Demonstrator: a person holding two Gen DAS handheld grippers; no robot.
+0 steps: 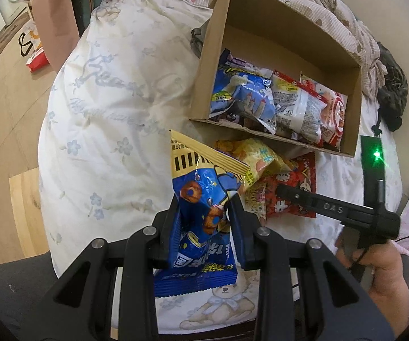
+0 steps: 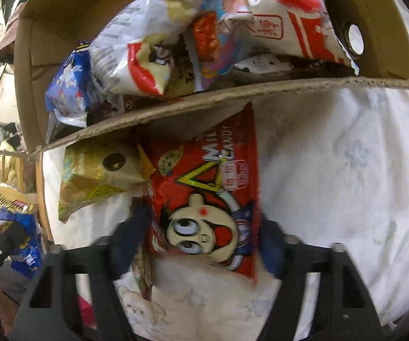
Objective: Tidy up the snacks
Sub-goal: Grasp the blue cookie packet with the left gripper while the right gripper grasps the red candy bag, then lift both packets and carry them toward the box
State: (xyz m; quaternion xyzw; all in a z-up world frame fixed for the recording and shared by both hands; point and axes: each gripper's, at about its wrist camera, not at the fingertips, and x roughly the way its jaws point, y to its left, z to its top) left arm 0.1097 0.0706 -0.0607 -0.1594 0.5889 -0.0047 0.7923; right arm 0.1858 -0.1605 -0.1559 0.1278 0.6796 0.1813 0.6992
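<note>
My left gripper (image 1: 204,207) is shut on a blue snack bag (image 1: 201,199) with a gold striped top, held above the white bedding. A cardboard box (image 1: 204,65) beyond it holds several snack packs. A yellow bag (image 1: 257,160) and a red candy bag (image 1: 289,193) lie in front of the box. My right gripper (image 2: 201,230) straddles the red candy bag (image 2: 204,199), its jaws apart at the bag's sides; it shows from the side in the left wrist view (image 1: 284,191). The yellow bag (image 2: 99,179) lies left of it, against the box wall (image 2: 233,96).
The white floral duvet (image 1: 113,119) covers the bed. A checked blanket (image 1: 318,5) and a dark garment (image 1: 392,93) lie behind the box. Wooden floor (image 1: 2,119) drops off at the left, with a paper bag (image 1: 54,14) standing there.
</note>
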